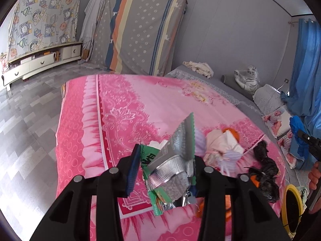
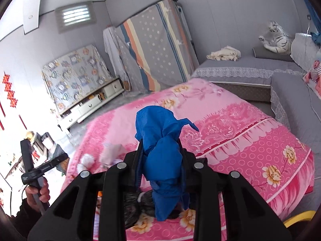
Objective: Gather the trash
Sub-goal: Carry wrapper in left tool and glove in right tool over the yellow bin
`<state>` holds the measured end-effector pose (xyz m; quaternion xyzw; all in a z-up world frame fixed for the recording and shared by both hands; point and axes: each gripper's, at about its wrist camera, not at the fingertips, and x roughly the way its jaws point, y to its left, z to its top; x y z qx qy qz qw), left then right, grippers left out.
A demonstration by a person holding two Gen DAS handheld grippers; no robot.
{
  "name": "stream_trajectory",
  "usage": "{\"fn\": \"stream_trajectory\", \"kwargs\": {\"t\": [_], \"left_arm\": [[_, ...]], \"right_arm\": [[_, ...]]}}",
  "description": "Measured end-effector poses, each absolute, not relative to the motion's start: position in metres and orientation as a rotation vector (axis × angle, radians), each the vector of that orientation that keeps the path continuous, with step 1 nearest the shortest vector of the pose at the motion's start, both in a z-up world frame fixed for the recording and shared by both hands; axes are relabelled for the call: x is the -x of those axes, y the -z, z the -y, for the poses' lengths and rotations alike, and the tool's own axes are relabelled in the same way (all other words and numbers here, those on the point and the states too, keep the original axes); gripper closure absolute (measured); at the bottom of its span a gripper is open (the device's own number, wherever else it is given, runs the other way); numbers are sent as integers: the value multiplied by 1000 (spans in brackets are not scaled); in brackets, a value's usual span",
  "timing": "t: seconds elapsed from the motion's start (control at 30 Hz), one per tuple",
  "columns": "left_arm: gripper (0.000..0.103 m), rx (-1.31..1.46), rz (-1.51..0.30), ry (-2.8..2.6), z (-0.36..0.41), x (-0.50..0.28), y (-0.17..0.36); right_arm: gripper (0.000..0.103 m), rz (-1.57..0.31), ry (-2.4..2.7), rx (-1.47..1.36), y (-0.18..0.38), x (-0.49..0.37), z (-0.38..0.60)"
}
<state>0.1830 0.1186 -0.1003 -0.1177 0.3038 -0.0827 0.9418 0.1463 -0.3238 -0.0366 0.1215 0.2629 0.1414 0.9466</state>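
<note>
My left gripper [image 1: 164, 160] is shut on a crumpled silver and green snack wrapper [image 1: 174, 158], held above the pink bedspread [image 1: 124, 108]. My right gripper [image 2: 161, 150] is shut on a crumpled blue plastic glove [image 2: 160, 140], also above the bed; that glove and gripper show at the right edge of the left wrist view [image 1: 299, 134]. More trash lies on the bed: a white and pink wad with an orange piece [image 1: 222, 144], a black plastic bag [image 1: 262, 168], and white and pink tissue wads [image 2: 100, 156]. The black bag also shows under my right gripper [image 2: 132, 206].
A yellow-rimmed bin [image 1: 293, 210] stands beside the bed at lower right. A grey sofa [image 2: 250, 68] with a plush tiger [image 2: 274, 38] runs behind the bed. Covered mattresses [image 1: 140, 32] lean on the far wall by a low white cabinet [image 1: 40, 62]. Grey tiled floor [image 1: 26, 116] lies left.
</note>
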Motion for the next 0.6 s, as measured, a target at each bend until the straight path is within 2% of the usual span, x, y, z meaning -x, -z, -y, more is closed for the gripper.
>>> {"fn": "stream_trajectory", "kwargs": {"t": [0.6], "left_arm": [[65, 177, -483, 316, -73, -132, 38]], "right_arm": [[76, -422, -247, -320, 20, -52, 348]]}}
